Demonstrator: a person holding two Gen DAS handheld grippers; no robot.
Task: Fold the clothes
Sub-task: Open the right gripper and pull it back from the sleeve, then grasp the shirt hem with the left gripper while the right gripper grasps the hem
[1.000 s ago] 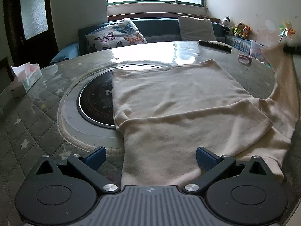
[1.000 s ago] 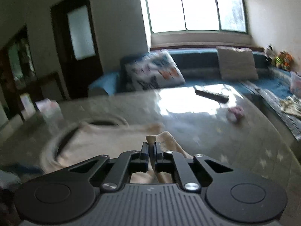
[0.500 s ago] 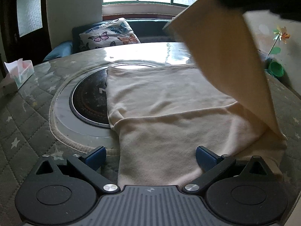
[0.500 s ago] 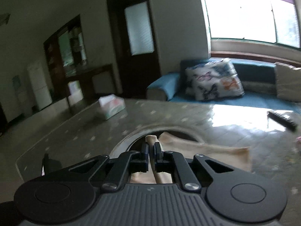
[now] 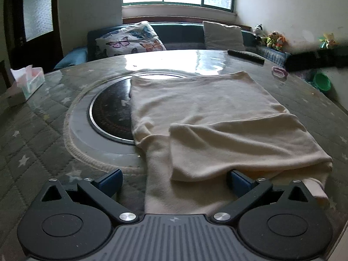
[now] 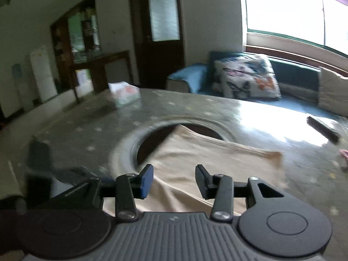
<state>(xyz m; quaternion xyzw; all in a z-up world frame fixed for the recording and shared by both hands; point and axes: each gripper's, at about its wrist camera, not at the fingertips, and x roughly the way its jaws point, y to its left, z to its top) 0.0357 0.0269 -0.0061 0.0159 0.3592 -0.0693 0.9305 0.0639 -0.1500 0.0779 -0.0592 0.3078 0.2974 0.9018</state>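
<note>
Cream garment [image 5: 217,113] lies flat on the round table [image 5: 32,134], its left edge overlapping the dark round inset [image 5: 111,113] at the table's centre. A flap from the right side is laid over the body, its folded corner near the middle of the cloth, slightly puffed, not pressed flat. Right gripper [image 6: 174,180]: jaws have just been opening and stand apart above the cloth with nothing pinched between them; the frame is blurred, so contact with the fabric below cannot be judged. Left gripper [image 5: 174,180]: jaws wide apart, low at the near edge of the garment, cloth lying between the blue pads [image 5: 109,181] but not squeezed. Judgement: one side fold has just been released; the fold sequence is partway, near hem and left side not yet brought in. Next move likely calls for a fresh pinch on a loose edge or corner, lifting only the layer intended so the laid flap is not dragged open.
</note>
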